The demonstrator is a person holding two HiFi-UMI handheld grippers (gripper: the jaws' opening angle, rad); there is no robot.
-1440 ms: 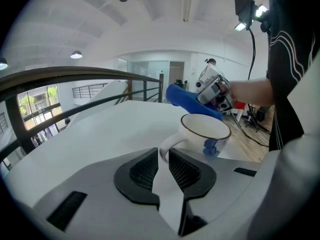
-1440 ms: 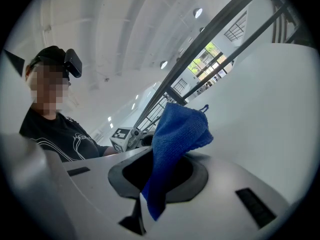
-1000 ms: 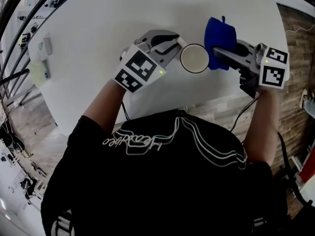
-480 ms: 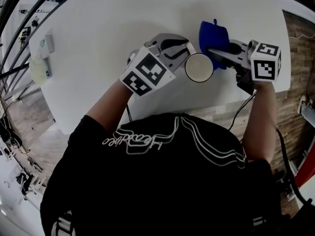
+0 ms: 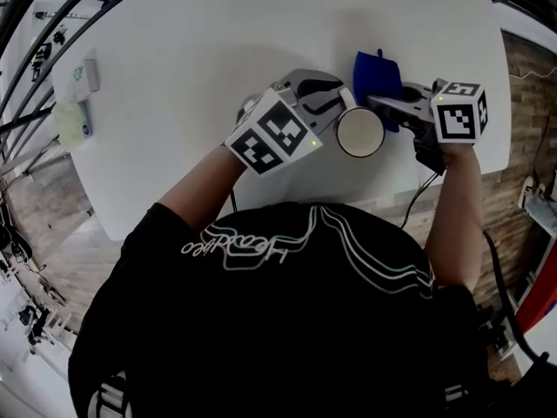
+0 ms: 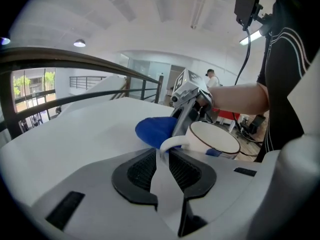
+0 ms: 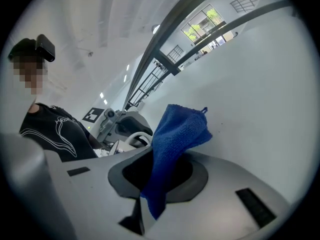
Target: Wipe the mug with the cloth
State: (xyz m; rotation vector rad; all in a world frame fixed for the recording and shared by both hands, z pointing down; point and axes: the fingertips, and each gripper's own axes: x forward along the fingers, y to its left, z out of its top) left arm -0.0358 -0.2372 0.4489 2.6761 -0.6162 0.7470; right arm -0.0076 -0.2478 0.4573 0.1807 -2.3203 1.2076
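One white ceramic mug (image 5: pixel 359 132) near front edge of white table (image 5: pixel 218 42), shifted right of earlier position, handle pinched by left gripper (image 5: pixel 341 108), one blue terry cloth (image 5: pixel 377 75) clamped in right gripper (image 5: pixel 380 104), just beside mug.

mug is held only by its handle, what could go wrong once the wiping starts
1. The left gripper pinches only the thin handle of the mug, so a push from the cloth could twist it or slip it loose.
2. The right gripper holds the cloth by one fold; most of it flops free and may pull out while rubbing.
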